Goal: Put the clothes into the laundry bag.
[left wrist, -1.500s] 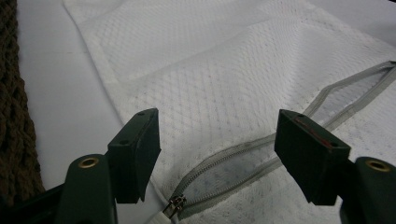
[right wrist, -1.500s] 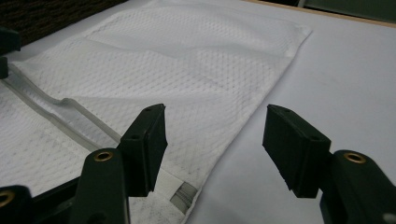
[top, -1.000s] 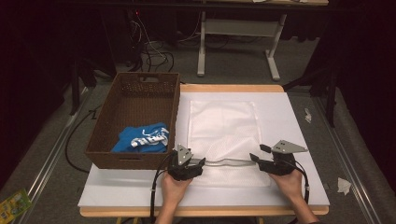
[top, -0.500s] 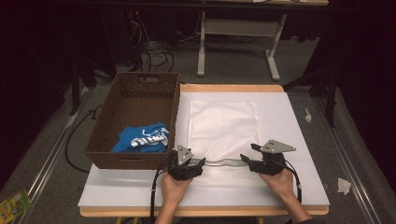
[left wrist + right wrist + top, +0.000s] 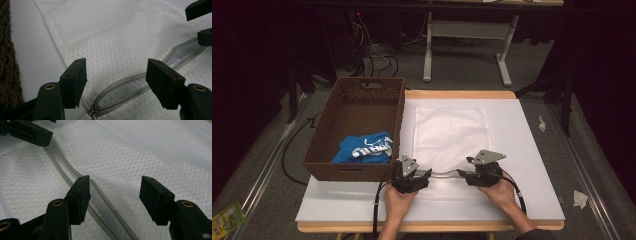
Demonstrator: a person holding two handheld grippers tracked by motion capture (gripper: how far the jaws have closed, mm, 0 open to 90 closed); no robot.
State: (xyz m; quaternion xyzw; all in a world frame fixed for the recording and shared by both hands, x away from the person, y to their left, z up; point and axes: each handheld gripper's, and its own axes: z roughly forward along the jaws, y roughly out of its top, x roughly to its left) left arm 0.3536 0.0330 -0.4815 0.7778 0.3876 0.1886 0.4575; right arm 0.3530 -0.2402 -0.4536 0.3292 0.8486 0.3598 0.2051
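A white mesh laundry bag [image 5: 451, 137] is laid flat on the white table [image 5: 522, 150], its zipped end turned toward the table's near edge and its far end reaching toward the far edge. Near the table's left edge a brown woven basket [image 5: 357, 127] is stood, and a blue garment [image 5: 364, 148] is seen inside it at its near end. The left claw [image 5: 428, 173] is held at the bag's near left corner; in the left gripper view its jaws are spread apart over the mesh, with the grey zipper [image 5: 140, 77] and its small metal pull [image 5: 94, 108] lying between and below them, and nothing is clamped. The right claw [image 5: 462, 173] is held further along the same zipper line toward the right; in the right gripper view its jaws are also set wide apart and have just been closing slightly, the zipper band [image 5: 100, 195] passing just beside the left jaw without being pinched.
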